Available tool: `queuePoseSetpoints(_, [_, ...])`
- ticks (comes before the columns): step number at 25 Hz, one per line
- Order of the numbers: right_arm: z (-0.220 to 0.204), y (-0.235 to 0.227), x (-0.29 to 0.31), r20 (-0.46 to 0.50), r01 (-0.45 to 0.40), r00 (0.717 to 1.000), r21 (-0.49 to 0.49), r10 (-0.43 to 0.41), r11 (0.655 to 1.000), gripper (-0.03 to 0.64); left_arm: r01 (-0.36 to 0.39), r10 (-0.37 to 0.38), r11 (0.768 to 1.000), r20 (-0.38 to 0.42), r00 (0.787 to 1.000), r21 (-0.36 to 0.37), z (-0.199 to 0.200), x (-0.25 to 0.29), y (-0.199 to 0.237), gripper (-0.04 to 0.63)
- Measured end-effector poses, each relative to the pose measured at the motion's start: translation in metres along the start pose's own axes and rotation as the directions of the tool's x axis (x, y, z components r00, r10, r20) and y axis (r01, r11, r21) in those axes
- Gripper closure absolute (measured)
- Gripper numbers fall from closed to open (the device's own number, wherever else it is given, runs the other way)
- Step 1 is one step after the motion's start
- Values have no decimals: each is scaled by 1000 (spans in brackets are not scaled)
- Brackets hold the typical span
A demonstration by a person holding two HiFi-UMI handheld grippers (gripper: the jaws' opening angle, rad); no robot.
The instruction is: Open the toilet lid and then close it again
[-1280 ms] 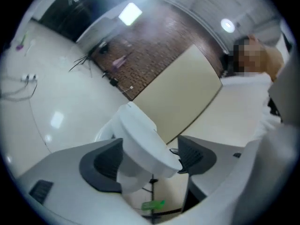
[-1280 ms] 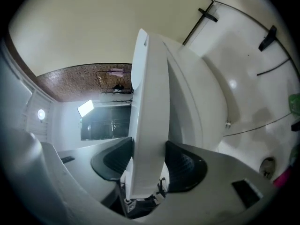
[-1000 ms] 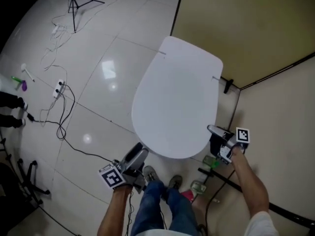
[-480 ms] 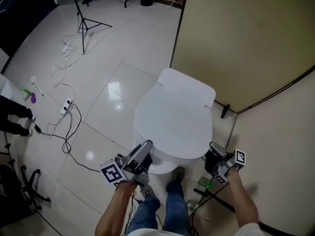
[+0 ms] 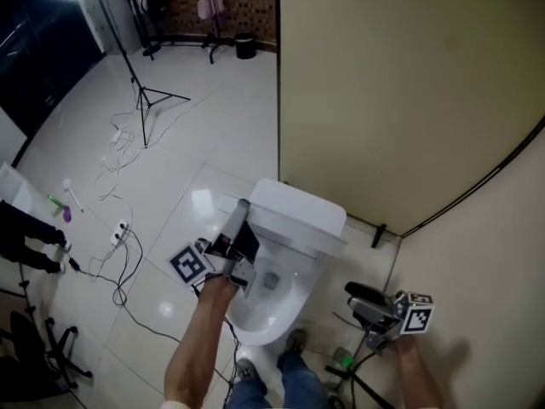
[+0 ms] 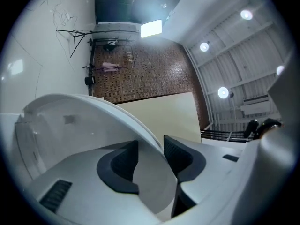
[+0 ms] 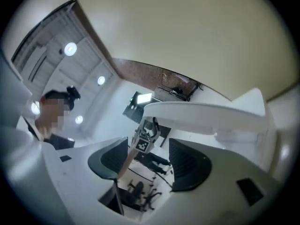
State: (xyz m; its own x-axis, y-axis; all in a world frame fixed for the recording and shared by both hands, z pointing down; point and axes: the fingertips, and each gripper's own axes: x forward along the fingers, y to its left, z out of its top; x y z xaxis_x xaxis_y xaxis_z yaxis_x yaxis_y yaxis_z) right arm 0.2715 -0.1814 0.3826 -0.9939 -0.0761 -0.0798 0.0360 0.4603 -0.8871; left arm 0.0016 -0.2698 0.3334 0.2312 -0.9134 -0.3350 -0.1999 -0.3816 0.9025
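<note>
**Lid up, pinched at its rim**

Glossy white tiled floor [image 5: 183, 156], brick wall [image 5: 247, 2] far back, beige partition [image 5: 409, 100] filling the right. Far left: a tripod stand [image 5: 140, 100], loose cables [image 5: 115, 186] and a power strip [image 5: 119, 231], all well apart from the toilet.

Next, the left gripper [image 5: 242, 216]: jaws just closed down and now pinching the toilet lid [image 5: 298, 214] by its free rim, with that rim caught between both pads. Lid raised steeply over the open bowl [image 5: 268, 309], leaning back toward the partition.

Probably light, stiff plastic, smooth and slippery, hinged at the rear. Best held at that front rim, farthest from the hinges. Best lowered slowly rather than let go, or a slam seems likely.

Below the bowl, the person's shoes [image 5: 296, 341].

Right of the bowl, the right gripper [image 5: 362, 301], apart from the toilet. Jaws just opened, spread, with nothing between them.

A black fitting [image 5: 377, 235] at the partition's foot: near, yet seemingly outside the lid's arc. Nothing seen blocking the way down.
</note>
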Motion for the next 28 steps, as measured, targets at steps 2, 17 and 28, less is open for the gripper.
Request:
queuePoseSetpoints(2, [16,6,-1,-17,58,998,-211,-63,976,345,-24,24,999,16,1000,-28,7,36,7,427])
queuePoseSetpoints(17, [58,-24,-24,8,259,911,-790,-413,556,344,-209,228,964,102,968,-166,35,192,85,414])
queuePoseSetpoints(28, [76,-8,-31,75,317,900,-789,-429,527,344,-131,146,977,85,986,-166,24,188,70,361])
